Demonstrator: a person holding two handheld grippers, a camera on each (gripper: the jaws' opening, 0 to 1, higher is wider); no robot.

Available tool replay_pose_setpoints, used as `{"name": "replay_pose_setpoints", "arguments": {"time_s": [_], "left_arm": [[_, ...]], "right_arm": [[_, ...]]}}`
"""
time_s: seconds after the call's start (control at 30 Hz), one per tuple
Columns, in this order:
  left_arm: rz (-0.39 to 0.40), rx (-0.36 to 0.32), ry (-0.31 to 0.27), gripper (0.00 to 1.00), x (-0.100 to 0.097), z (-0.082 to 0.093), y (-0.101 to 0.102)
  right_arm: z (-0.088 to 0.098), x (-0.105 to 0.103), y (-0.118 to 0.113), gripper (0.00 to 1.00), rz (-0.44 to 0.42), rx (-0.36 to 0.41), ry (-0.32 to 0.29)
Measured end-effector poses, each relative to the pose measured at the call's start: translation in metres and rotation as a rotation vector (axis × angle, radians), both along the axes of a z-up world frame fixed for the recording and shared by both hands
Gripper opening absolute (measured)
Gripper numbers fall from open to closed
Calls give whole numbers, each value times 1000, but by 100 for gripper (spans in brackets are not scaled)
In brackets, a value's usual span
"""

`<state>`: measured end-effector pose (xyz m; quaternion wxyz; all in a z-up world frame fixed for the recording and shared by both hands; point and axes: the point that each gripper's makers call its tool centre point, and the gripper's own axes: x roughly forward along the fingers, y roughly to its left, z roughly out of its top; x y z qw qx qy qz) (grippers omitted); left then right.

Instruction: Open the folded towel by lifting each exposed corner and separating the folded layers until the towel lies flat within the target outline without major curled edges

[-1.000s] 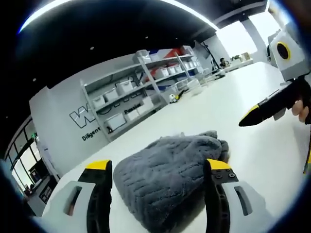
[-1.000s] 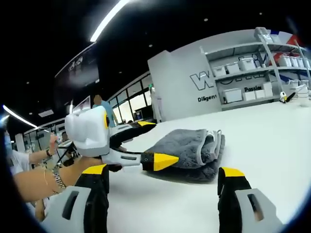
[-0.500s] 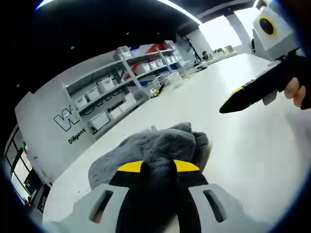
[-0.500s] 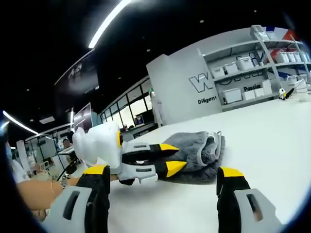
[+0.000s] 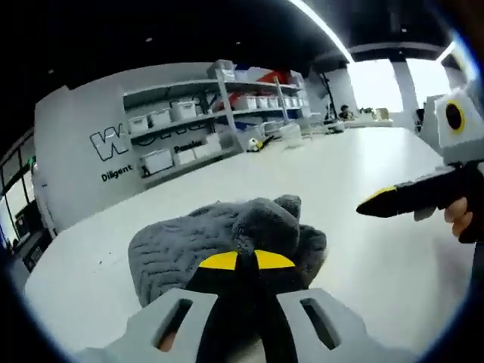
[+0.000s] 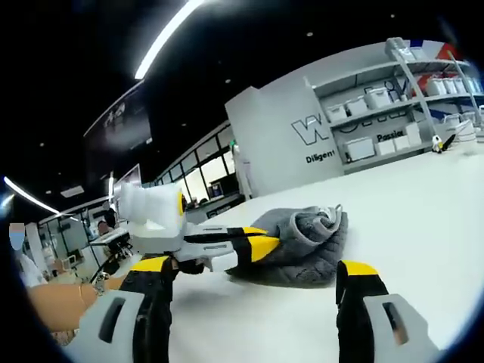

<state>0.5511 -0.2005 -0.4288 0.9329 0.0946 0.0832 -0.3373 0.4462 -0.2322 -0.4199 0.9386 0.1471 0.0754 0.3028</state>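
I'm working in a big lab or workshop hall: metal shelving (image 5: pixel 227 113) stacked with storage bins (image 5: pixel 157 160), a lettered wall (image 6: pixel 318 128), long white counter (image 5: pixel 340 174), dark ceiling with strip lights (image 6: pixel 166 38).

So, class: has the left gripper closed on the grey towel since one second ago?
Yes. The left gripper was open beside the grey towel on the white table; now it is shut on the towel's near edge.
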Motion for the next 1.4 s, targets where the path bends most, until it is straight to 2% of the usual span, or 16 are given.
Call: {"name": "replay_pose_setpoints", "arguments": {"time_s": [0.13, 0.23, 0.3, 0.33, 0.47, 0.53, 0.73, 0.83, 1.03, 1.13, 1.2, 1.3, 1.4], "left_arm": [[39, -235, 64, 4, 3, 21, 13], [78, -326, 55, 4, 5, 34, 30], [97, -413, 88, 4, 6, 39, 41], [114, -435, 100, 4, 6, 39, 47], [166, -429, 52, 4, 4, 43, 70], [193, -498, 61, 4, 3, 47, 80], [250, -560, 50, 4, 3, 52, 101], [285, -638, 69, 4, 3, 53, 114], [377, -710, 128, 4, 0, 38, 139], [445, -681, 133, 5, -4, 28, 148], [510, -704, 139, 5, -5, 21, 158], [513, -721, 152, 5, -5, 15, 158], [578, -697, 153, 5, -7, 4, 167]], "right_arm": [[0, 0, 0, 90, 0, -1, 0], [0, -1, 0, 90, 1, -6, -1], [-1, -1, 0, 90, 0, -13, 0], [-1, -1, 1, 90, 1, -14, 1], [-1, -1, 1, 90, 0, -18, 1], [-1, -1, 1, 90, 0, -20, 3], [-2, -1, 2, 90, 2, -28, 4], [-2, -1, 1, 90, 2, -28, 5], [-3, -1, 2, 90, 3, -33, 5], [-3, -1, 2, 90, 2, -32, 5], [1, -1, 2, 90, 2, -9, -8], [0, -1, 3, 90, 4, -17, -6], [-2, -1, 3, 90, 4, -24, 0]]}}
